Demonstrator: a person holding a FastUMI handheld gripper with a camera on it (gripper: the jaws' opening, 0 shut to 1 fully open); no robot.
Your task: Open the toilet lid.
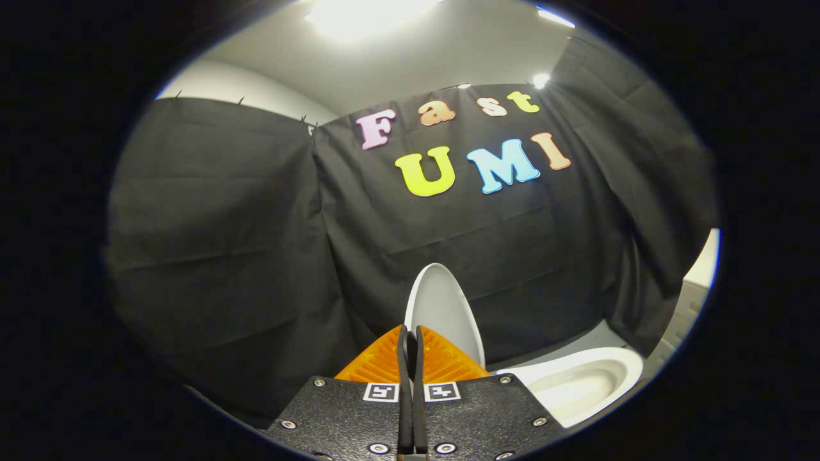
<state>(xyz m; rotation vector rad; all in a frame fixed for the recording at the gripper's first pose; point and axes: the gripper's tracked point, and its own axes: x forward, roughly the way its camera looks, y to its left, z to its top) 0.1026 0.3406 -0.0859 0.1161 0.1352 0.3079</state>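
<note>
Tool [410, 336] fingers pressed together, nothing visibly clamped between them. Toilet lid [442, 310] just beyond fingertips, raised upright, inner face showing, standing against black cloth wall [256, 243]. Cannot tell whether fingertips touch lid. Open toilet bowl [580, 381] near right of tool, white rim and hollow exposed. Cloth wall hangs far behind, wraps left and right. Bright ceiling light [359, 13] far above.

Tool-mounted fisheye, near raised lid [442, 307]
</note>
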